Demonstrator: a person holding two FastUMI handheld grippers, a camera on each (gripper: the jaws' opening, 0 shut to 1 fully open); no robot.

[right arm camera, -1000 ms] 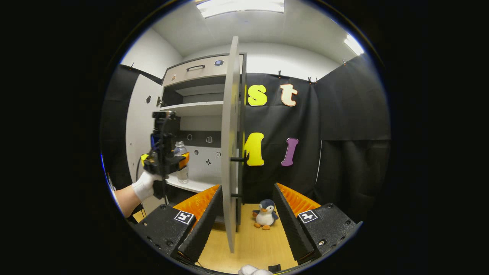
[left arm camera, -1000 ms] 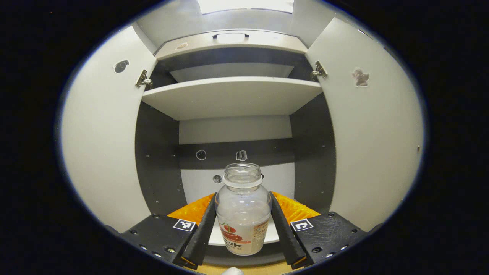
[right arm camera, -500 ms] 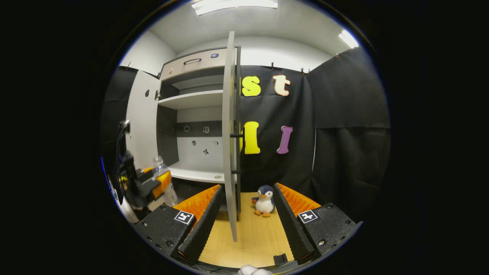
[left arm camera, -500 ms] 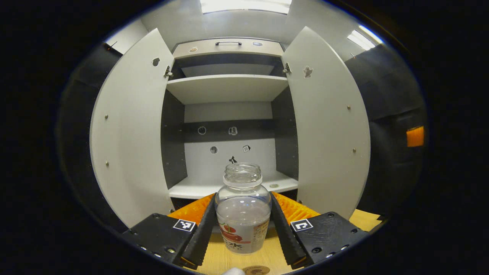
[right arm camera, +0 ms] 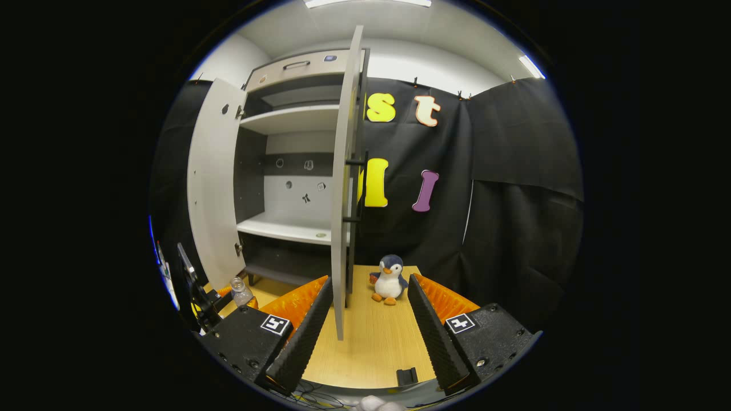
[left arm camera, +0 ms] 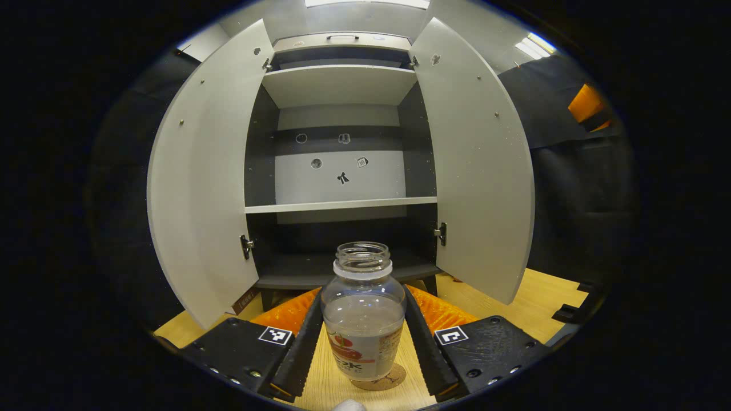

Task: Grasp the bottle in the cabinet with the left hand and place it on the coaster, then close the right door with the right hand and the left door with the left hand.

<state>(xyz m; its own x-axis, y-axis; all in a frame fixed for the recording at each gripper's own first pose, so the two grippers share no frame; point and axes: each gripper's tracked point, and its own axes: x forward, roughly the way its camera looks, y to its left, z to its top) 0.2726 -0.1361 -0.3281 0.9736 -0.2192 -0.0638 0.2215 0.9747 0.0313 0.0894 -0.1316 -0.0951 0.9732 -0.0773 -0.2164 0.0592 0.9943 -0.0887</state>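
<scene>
A clear capless bottle with a red-and-white label sits between my left gripper's fingers, which press on both its sides. Its base is over a round cork coaster on the wooden table; I cannot tell whether it touches. The cabinet stands ahead with its left door and right door open. In the right gripper view, my right gripper is open, with the right door's edge standing between its fingers farther off. The bottle and left gripper show low at left.
A plush penguin stands on the wooden table right of the cabinet. A small black block lies near the table's front edge. Black cloth walls close the booth at right. The cabinet's shelves are bare.
My left gripper has drawn the bottle out of the cabinet and lowered it to the table over the coaster. The right gripper has pulled back a little; the penguin looks farther away.
</scene>
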